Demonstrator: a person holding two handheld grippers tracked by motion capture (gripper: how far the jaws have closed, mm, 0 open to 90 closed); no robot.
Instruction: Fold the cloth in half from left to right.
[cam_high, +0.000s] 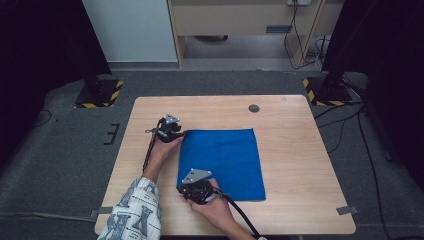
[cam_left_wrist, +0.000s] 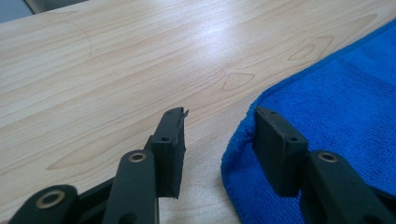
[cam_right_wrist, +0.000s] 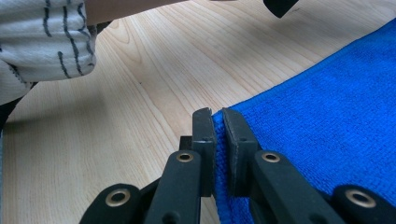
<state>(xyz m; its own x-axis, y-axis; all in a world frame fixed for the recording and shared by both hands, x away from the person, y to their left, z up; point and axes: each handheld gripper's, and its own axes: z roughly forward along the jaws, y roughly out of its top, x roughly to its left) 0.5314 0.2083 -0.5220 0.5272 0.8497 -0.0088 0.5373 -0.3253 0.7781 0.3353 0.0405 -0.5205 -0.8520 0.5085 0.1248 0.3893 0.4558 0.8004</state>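
Your right gripper (cam_high: 190, 189) sits nearest the camera in the high view, at the near left corner of one blue cloth (cam_high: 222, 162). Its jaws are pinched tight on that corner, with the blue edge squeezed between the two pads (cam_right_wrist: 204, 140). Your left gripper (cam_high: 179, 134) reaches the far left corner of the same cloth. Its jaws are partly apart and do not yet press the fabric; one pad rests on the cloth's rim (cam_left_wrist: 243, 140), the other over bare wood, and the corner lies between them. The cloth lies flat and square on one light wooden table (cam_high: 300, 165), slightly left of centre. Nothing blocks either gripper. One small dark round disc (cam_high: 254, 108) sits in the tabletop near the far edge, well apart from the cloth. Two black-and-yellow striped stand bases (cam_high: 99, 93) rest on the grey floor beyond the table, one at each far corner. Your patterned sleeve (cam_high: 132, 212) covers your left forearm.
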